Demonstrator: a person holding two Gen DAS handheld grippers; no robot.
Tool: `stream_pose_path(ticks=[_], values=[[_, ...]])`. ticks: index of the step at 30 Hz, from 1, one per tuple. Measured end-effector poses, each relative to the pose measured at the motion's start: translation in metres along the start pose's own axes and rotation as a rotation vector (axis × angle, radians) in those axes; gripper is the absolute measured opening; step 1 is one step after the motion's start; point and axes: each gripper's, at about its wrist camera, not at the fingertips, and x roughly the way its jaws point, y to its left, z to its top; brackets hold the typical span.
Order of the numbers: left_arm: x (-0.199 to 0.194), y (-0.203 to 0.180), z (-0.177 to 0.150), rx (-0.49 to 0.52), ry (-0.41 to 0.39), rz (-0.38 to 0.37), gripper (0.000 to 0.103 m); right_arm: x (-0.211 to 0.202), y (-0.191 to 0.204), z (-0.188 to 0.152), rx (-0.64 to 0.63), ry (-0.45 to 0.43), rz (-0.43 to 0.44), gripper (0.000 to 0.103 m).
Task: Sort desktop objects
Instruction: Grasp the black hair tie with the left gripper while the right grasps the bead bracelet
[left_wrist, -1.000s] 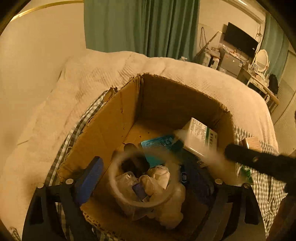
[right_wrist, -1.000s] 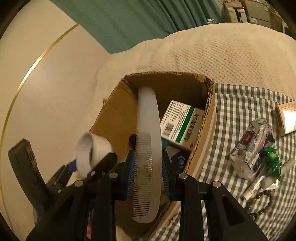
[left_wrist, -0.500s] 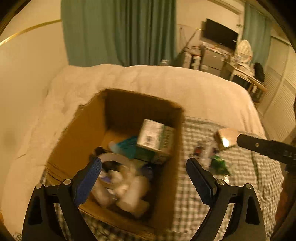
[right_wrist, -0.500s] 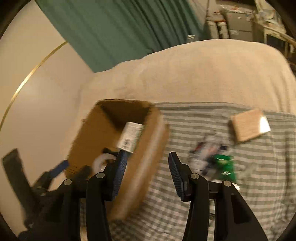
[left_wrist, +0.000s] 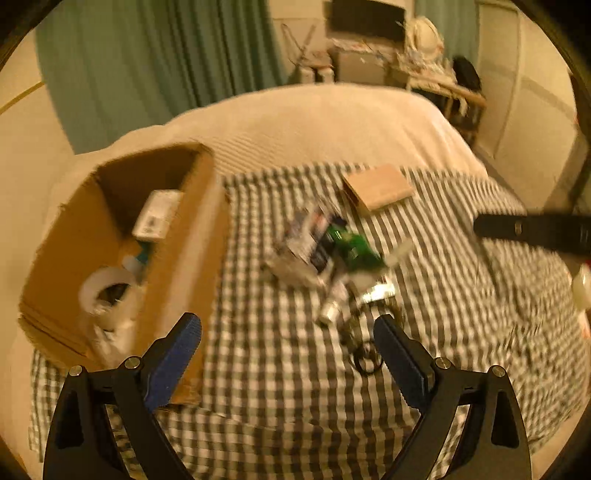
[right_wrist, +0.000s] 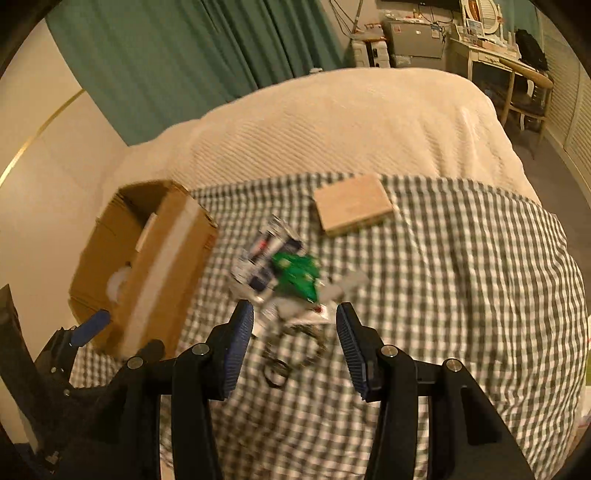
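An open cardboard box (left_wrist: 184, 258) (right_wrist: 155, 266) stands at the left on the checked cloth (left_wrist: 280, 369). Inside it I see a white tape roll (left_wrist: 105, 291) and a white-green carton (left_wrist: 157, 214). Right of the box lies a blurred pile: a silvery packet (left_wrist: 306, 243) (right_wrist: 258, 254), a green packet (left_wrist: 351, 247) (right_wrist: 297, 273), a small tube (left_wrist: 332, 306) and a dark bead chain (left_wrist: 364, 354) (right_wrist: 275, 365). My left gripper (left_wrist: 288, 354) is open above the cloth, left of the chain. My right gripper (right_wrist: 295, 343) is open just short of the pile, nothing between its pads.
A flat tan box (left_wrist: 376, 186) (right_wrist: 352, 208) lies behind the pile. Bare cream bedding (right_wrist: 351, 122) stretches beyond the cloth, with green curtains (right_wrist: 184, 55) and furniture at the back. Part of the right gripper's black frame (left_wrist: 535, 229) crosses the left wrist view.
The white comb has left the right gripper, whose jaws have widened. Both grippers swung right from over the box to the pile on the cloth.
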Motion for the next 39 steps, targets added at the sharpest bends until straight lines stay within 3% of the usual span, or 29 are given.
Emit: stream_pose_path(ticks=[4, 9, 13, 19, 21, 23, 25, 30, 33, 39], values=[[0.031, -0.013, -0.021, 0.043, 0.045, -0.033, 0.097, 0.018, -0.016, -0.012, -0.027, 0.034, -0.009, 0.046], [0.071, -0.022, -0.038, -0.007, 0.106, -0.147, 0.097, 0.046, -0.021, -0.024, -0.094, 0.068, 0.003, 0.046], [0.087, -0.029, -0.043, -0.013, 0.11, -0.202, 0.094, 0.068, -0.022, -0.031, -0.123, 0.08, 0.046, 0.046], [0.108, -0.038, -0.054, 0.06, 0.135, -0.217, 0.061, 0.106, -0.019, -0.038, -0.169, 0.136, 0.051, 0.046], [0.109, -0.034, -0.056, 0.06, 0.127, -0.237, 0.045, 0.118, -0.022, -0.039, -0.162, 0.158, 0.05, 0.046], [0.11, -0.028, -0.055, 0.041, 0.13, -0.261, 0.021, 0.13, -0.026, -0.041, -0.153, 0.182, 0.042, 0.046], [0.111, -0.023, -0.055, 0.023, 0.133, -0.276, 0.012, 0.142, -0.029, -0.042, -0.131, 0.206, 0.044, 0.046], [0.107, -0.02, -0.055, 0.027, 0.117, -0.296, 0.005, 0.159, -0.029, -0.046, -0.125, 0.241, 0.035, 0.036], [0.106, -0.018, -0.054, 0.028, 0.117, -0.298, 0.005, 0.158, -0.023, -0.051, -0.168, 0.212, -0.008, 0.011], [0.101, -0.009, -0.057, 0.015, 0.121, -0.277, 0.005, 0.147, -0.007, -0.064, -0.247, 0.189, -0.04, 0.011]])
